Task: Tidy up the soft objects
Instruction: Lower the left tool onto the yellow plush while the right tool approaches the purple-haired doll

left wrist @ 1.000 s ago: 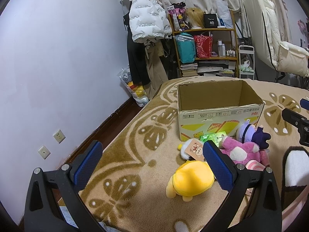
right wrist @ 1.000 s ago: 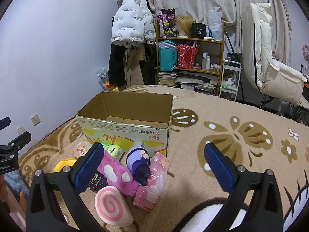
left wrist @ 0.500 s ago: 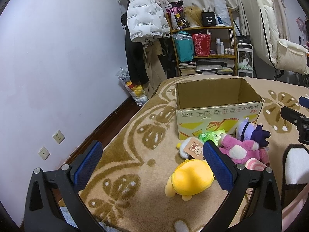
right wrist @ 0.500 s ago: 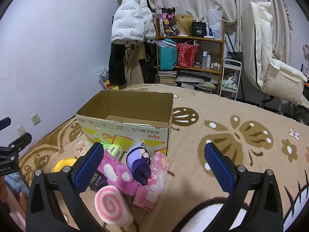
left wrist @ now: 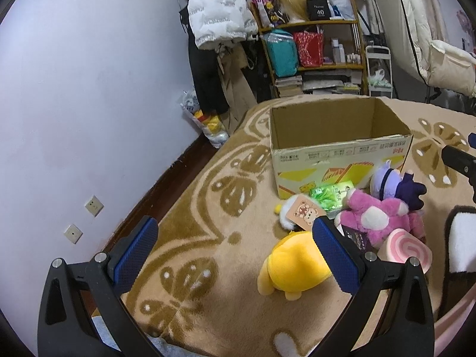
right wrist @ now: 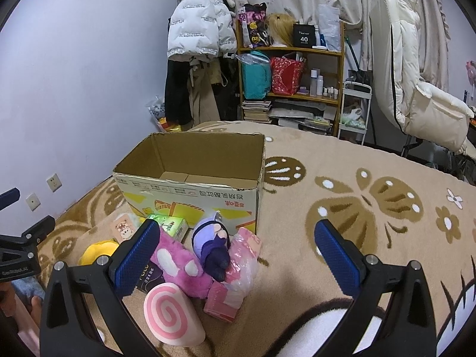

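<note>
An open cardboard box [left wrist: 339,154] [right wrist: 190,190] stands on the beige carpet; no toy shows inside it. In front of it lies a pile: a yellow plush [left wrist: 293,264] [right wrist: 96,251], a pink plush [left wrist: 377,217] [right wrist: 178,264], a purple doll [left wrist: 392,183] [right wrist: 211,241], a pink swirl cushion [left wrist: 406,251] [right wrist: 171,312], a green packet [left wrist: 330,193] [right wrist: 168,223] and a pink wrapped pack [right wrist: 235,273]. My left gripper [left wrist: 235,255] is open and empty, left of the yellow plush. My right gripper [right wrist: 236,257] is open and empty above the pile.
A shelf [right wrist: 291,80] with bags and books stands against the far wall beside hanging coats [right wrist: 199,32]. A white recliner chair [right wrist: 416,89] is at the right. The wall with sockets [left wrist: 93,206] runs along the left carpet edge.
Both grippers stay open and hardly move; the left view has shifted slightly, with the box a little higher in the frame.
</note>
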`<control>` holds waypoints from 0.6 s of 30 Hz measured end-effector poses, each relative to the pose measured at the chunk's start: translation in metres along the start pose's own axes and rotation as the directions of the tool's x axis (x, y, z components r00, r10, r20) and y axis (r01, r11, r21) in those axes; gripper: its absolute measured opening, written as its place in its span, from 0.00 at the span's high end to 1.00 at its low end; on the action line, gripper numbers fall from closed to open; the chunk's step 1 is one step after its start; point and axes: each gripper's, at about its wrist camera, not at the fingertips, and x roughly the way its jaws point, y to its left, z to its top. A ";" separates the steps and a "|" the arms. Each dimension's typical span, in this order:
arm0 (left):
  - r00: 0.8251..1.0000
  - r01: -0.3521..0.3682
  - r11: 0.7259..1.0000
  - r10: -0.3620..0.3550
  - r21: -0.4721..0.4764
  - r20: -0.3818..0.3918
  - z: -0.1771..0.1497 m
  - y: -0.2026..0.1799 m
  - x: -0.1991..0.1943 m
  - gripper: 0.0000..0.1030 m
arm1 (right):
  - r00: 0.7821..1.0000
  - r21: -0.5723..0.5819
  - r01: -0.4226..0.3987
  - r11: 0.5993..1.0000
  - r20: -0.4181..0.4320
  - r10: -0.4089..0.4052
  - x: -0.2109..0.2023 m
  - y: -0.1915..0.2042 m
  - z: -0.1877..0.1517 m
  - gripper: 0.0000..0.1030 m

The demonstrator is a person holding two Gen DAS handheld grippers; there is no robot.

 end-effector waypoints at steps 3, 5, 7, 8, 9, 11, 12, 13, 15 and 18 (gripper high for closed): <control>1.000 0.012 1.000 -0.012 0.003 -0.012 0.001 -0.001 0.004 0.00 | 1.000 0.002 -0.003 1.000 0.001 0.003 0.001 -0.001 0.000 0.00; 0.999 0.024 1.000 -0.024 0.009 -0.024 0.002 -0.003 0.008 0.00 | 1.000 0.005 -0.003 1.000 0.000 0.003 0.002 -0.001 0.001 0.00; 0.999 0.033 0.999 -0.033 0.011 -0.026 0.003 -0.005 0.010 0.00 | 1.000 0.020 -0.012 1.000 -0.002 0.012 0.004 -0.003 0.001 0.00; 0.999 0.031 1.000 -0.031 0.004 -0.019 0.004 -0.005 0.011 0.00 | 1.000 0.028 -0.015 0.999 -0.003 0.015 0.004 -0.004 0.001 0.00; 0.999 0.033 0.999 -0.033 -0.002 -0.018 0.006 -0.005 0.013 0.00 | 1.000 0.036 -0.015 0.999 -0.004 0.015 0.007 -0.006 0.003 0.00; 0.998 0.053 0.998 -0.054 -0.023 -0.024 0.008 -0.004 0.017 0.00 | 1.000 0.042 -0.014 0.999 -0.007 0.014 0.009 -0.006 0.005 0.00; 0.998 0.060 0.998 -0.061 -0.034 -0.030 0.009 -0.003 0.020 0.00 | 1.000 0.043 -0.012 0.999 -0.009 0.012 0.011 -0.006 0.005 0.00; 0.997 0.066 0.997 -0.068 -0.044 -0.039 0.010 -0.003 0.023 0.00 | 1.000 0.042 -0.010 0.999 -0.012 0.011 0.013 -0.005 0.006 0.00; 0.996 0.074 0.996 -0.077 -0.058 -0.052 0.012 -0.003 0.030 0.00 | 1.000 0.037 -0.012 0.999 -0.022 0.013 0.018 -0.005 0.010 0.00; 0.994 0.091 0.993 -0.095 -0.071 -0.061 0.015 -0.004 0.039 0.00 | 0.999 0.024 -0.016 1.000 -0.040 0.017 0.028 -0.003 0.014 0.00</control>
